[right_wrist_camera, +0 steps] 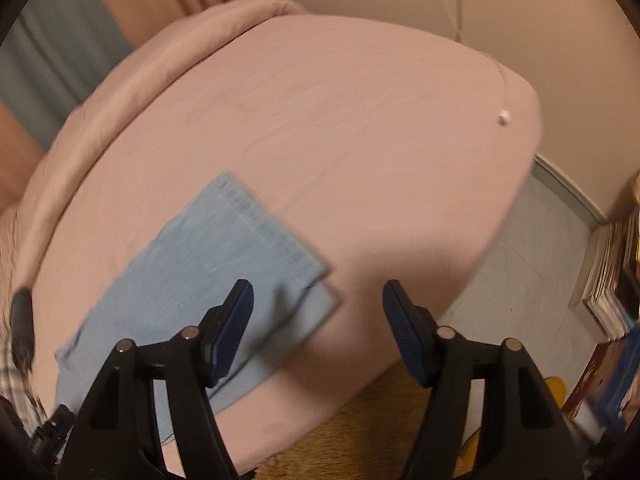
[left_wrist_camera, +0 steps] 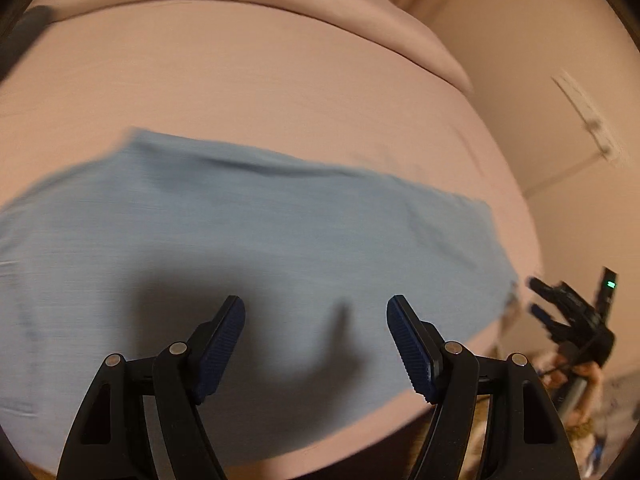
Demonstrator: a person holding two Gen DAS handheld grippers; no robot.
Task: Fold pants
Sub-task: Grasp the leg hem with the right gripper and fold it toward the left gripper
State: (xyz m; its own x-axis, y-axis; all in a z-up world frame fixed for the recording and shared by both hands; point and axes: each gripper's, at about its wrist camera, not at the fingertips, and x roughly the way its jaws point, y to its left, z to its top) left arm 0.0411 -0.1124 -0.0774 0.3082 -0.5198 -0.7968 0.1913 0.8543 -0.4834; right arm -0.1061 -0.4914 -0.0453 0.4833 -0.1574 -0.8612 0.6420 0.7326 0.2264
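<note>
The left gripper (left_wrist_camera: 316, 320) hangs wide and empty above the light-blue pants (left_wrist_camera: 248, 240), which lie flat near the near edge of the pink bed (left_wrist_camera: 280, 80). The right gripper (right_wrist_camera: 318, 300), also wide and empty, hovers over their hemmed end; books (right_wrist_camera: 612, 280) stand stacked far right.

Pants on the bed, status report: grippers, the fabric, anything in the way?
Left gripper open, empty. Right gripper open, empty. Blue pants lie folded on pink bed. Nothing in the way.
</note>
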